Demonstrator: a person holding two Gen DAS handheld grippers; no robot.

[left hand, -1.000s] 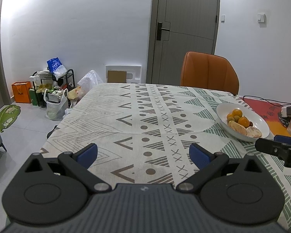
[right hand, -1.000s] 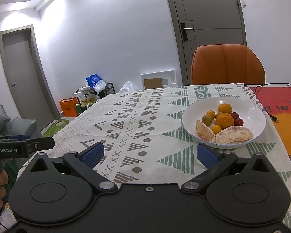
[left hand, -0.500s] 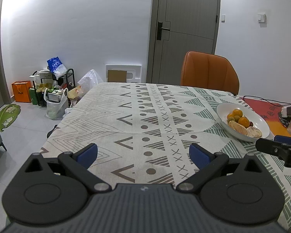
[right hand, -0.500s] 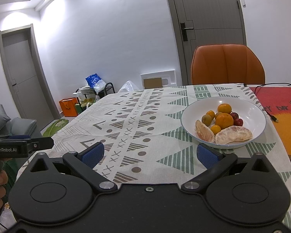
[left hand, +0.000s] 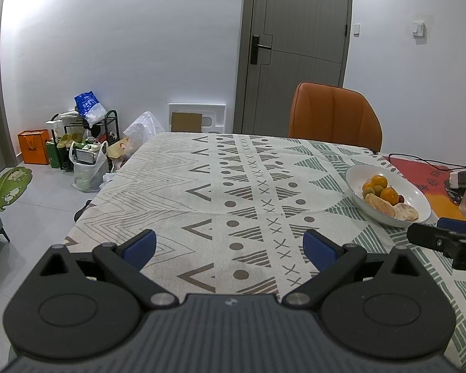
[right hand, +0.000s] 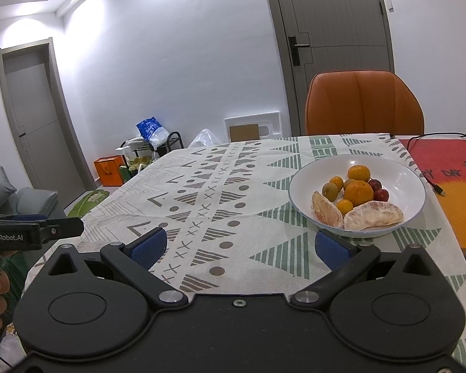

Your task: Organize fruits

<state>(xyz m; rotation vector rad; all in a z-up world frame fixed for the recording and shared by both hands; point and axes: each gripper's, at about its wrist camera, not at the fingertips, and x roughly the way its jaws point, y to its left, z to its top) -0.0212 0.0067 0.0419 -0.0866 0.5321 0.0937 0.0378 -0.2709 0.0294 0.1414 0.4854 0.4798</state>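
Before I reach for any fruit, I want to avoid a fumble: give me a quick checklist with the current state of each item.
1. Left gripper open and holding nothing: ok.
2. Right gripper open and holding nothing: ok.
3. White bowl upright on the tablecloth, ahead and to the right of the right gripper: ok.
4. Fruit inside the bowl, none loose on the cloth: oranges, peeled pomelo segments, red fruits: ok.
5. Sorting destination, such as a second dish: cannot tell, none in view.
6. Cable on the red mat, close to the bowl's right: not ok, snag risk.
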